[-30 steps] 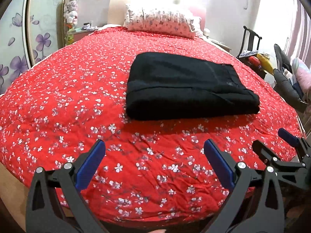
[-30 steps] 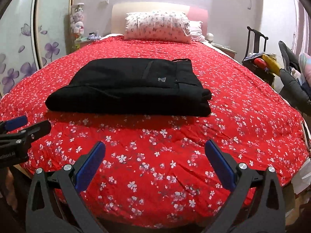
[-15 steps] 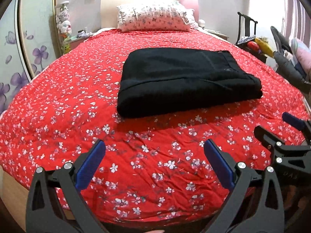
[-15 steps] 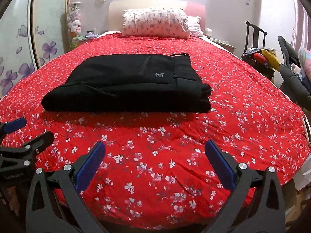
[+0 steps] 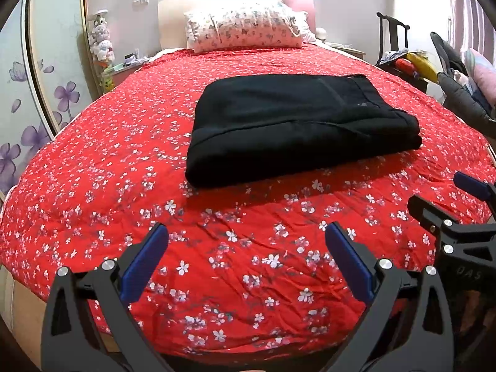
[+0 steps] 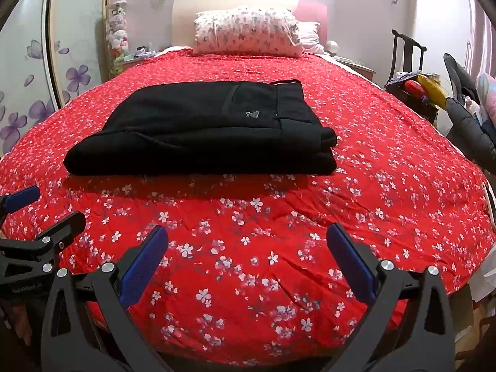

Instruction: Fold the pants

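Black pants (image 5: 297, 124) lie folded into a flat rectangle in the middle of the red flowered bed (image 5: 124, 161); they also show in the right wrist view (image 6: 207, 130), waistband to the right. My left gripper (image 5: 246, 257) is open and empty, held above the bed's near edge, well short of the pants. My right gripper (image 6: 248, 259) is open and empty, also at the near edge. Each gripper shows at the side of the other's view: the right one (image 5: 449, 204), the left one (image 6: 40, 207).
A flowered pillow (image 6: 248, 31) lies at the headboard. A nightstand with plush toys (image 6: 119, 35) stands at the back left beside a flower-painted wardrobe door (image 6: 28, 71). A dark chair (image 6: 406, 59) and piled clothes (image 6: 471, 117) stand at the right.
Both grippers stay open and empty while the views shift slightly; the left one has swung so the pants sit more centred. The pants have not moved.
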